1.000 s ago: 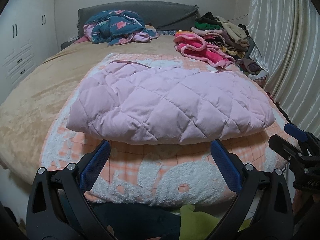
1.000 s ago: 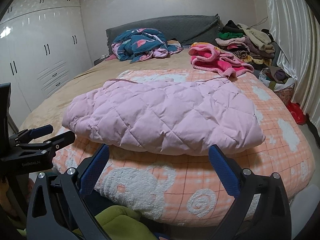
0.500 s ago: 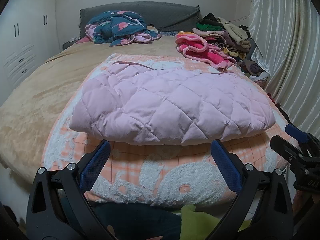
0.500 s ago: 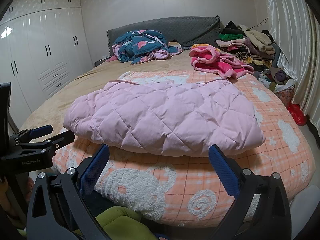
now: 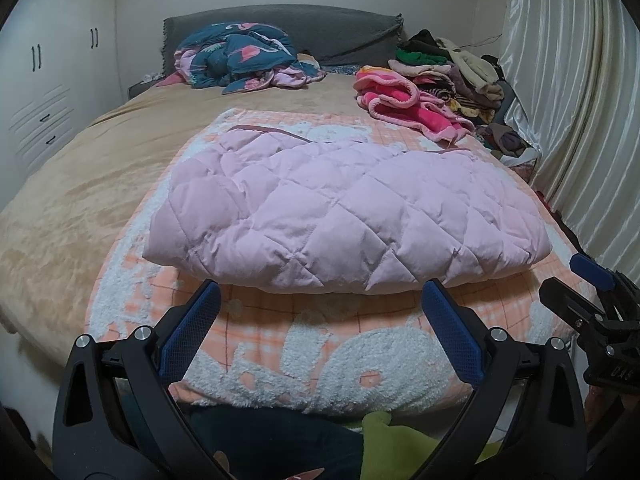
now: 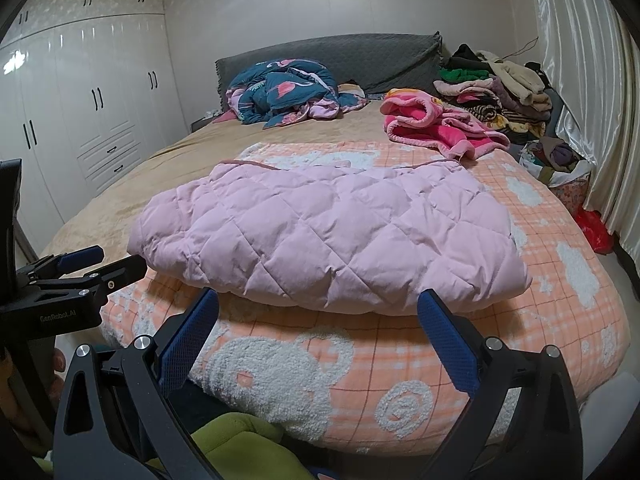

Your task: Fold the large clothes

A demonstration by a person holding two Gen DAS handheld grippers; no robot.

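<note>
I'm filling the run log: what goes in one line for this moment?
stage: pre-grasp | left gripper: open, empty | right gripper: open, empty | pink quilted coat: folded over, on orange blanket

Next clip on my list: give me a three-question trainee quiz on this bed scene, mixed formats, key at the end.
1. True or false: the left gripper is clamped on the pink quilted jacket.
2. Multiple choice: the jacket lies on (A) bare floor, (B) the orange checked blanket, (C) the grey headboard.
3. Fill in: the bright pink fleece garment lies near the ____ corner of the jacket, as seen from the grippers.

Key
1. False: both it and the right gripper are open, short of the jacket's near edge.
2. B
3. far right
</note>
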